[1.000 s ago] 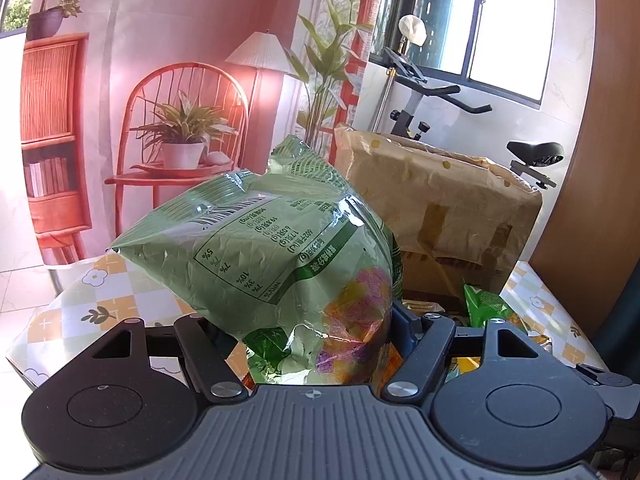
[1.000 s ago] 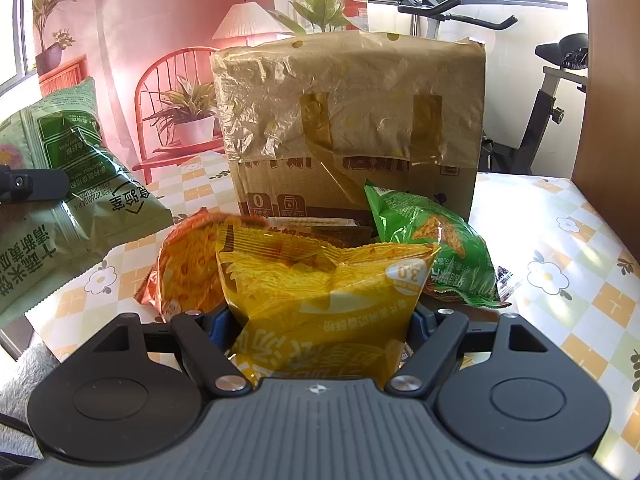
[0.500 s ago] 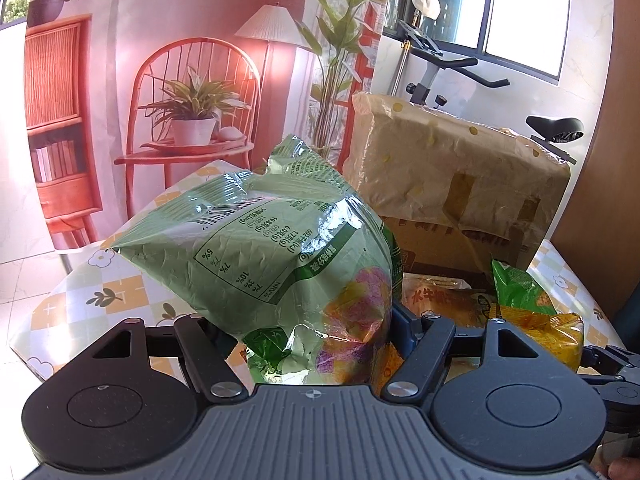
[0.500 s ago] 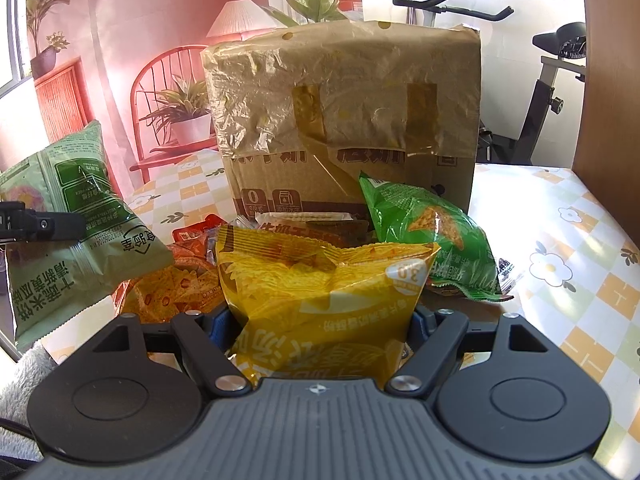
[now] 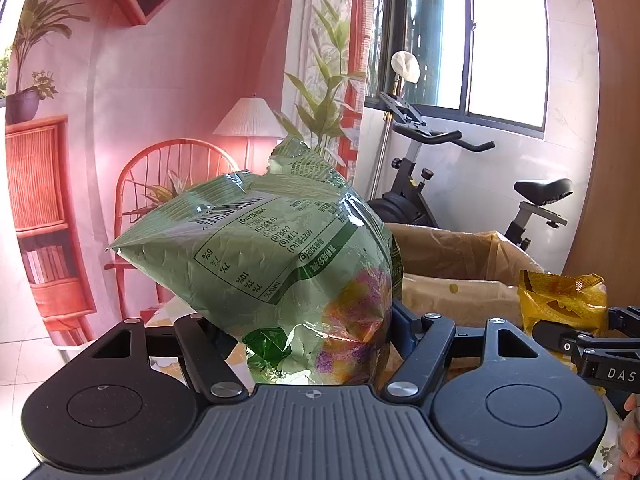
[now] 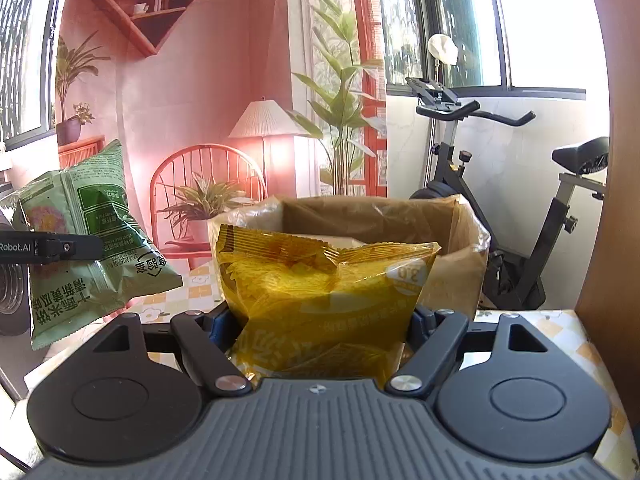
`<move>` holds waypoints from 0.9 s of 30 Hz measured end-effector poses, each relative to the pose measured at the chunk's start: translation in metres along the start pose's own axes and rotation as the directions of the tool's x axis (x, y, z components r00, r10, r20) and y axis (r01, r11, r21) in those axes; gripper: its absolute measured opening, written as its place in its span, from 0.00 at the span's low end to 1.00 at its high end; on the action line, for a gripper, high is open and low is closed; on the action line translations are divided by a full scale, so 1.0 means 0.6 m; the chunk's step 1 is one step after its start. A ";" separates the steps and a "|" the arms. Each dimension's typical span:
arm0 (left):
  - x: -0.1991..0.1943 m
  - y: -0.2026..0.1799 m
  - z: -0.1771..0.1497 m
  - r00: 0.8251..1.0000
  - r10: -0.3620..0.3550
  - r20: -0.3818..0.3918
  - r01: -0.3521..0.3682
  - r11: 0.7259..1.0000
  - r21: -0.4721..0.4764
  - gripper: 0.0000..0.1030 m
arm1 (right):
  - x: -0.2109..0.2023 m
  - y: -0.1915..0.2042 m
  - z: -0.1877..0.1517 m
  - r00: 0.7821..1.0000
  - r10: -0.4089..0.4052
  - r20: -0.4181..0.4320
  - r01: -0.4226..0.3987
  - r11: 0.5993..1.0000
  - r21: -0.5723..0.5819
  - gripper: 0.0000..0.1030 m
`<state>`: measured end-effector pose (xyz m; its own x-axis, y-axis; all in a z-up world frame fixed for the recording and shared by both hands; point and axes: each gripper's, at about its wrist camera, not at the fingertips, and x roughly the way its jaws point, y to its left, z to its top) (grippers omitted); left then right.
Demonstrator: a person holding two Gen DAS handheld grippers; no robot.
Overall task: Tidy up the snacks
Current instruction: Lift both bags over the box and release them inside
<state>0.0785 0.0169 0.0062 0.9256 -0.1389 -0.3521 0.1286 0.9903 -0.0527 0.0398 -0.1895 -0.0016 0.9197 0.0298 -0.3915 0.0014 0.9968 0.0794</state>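
Note:
A puffy pale green snack bag fills the middle of the left wrist view, and my left gripper is shut on its lower end. That green snack bag also hangs at the left of the right wrist view, pinched by a black finger. My right gripper is shut on a yellow snack bag, held upright in front of an open brown cardboard box. The yellow snack bag and the box show at the right of the left wrist view. The fingertips are hidden behind both bags.
The checked floral tablecloth lies under both grippers. An exercise bike stands behind the box, beside a wooden panel on the right. A printed backdrop with a red chair hangs at the back. Fingers of a person's hand show at the lower right.
Both grippers rose with their bags. The box's front face and the loose snacks on the table dropped out of sight, and I now look over the box's open rim.

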 end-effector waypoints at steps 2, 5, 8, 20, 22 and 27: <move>0.015 -0.016 0.035 1.000 -0.004 0.016 0.004 1.000 0.008 0.72 | 0.011 -0.011 0.038 0.999 -0.010 0.034 0.011 0.999 -0.030 0.78; 0.045 -0.049 0.083 0.998 -0.007 0.055 0.005 0.999 0.037 0.73 | 0.035 -0.026 0.085 0.996 -0.035 0.085 0.042 0.996 -0.081 0.78; 0.093 -0.089 0.121 0.997 -0.008 0.072 0.002 0.997 0.074 0.73 | 0.071 -0.042 0.118 0.991 -0.056 0.119 0.070 0.991 -0.115 0.78; 0.303 -0.177 0.155 0.999 -0.018 -0.032 0.022 0.991 0.130 0.74 | 0.241 -0.121 0.147 0.982 -0.151 0.116 0.158 0.986 -0.057 0.78; 0.326 -0.178 0.147 0.996 -0.036 -0.076 0.046 0.991 0.126 0.75 | 0.258 -0.130 0.138 0.987 -0.143 0.072 0.146 0.988 -0.044 0.78; 0.347 -0.163 0.119 0.985 -0.088 -0.146 0.105 0.988 0.115 0.83 | 0.279 -0.141 0.118 0.992 -0.126 0.008 0.126 0.992 -0.028 0.89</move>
<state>0.2840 -0.1087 0.0049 0.8486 -0.2245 -0.4790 0.2653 0.9640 0.0181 0.2214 -0.2739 -0.0087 0.9153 -0.0963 -0.3910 0.1060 0.9944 0.0034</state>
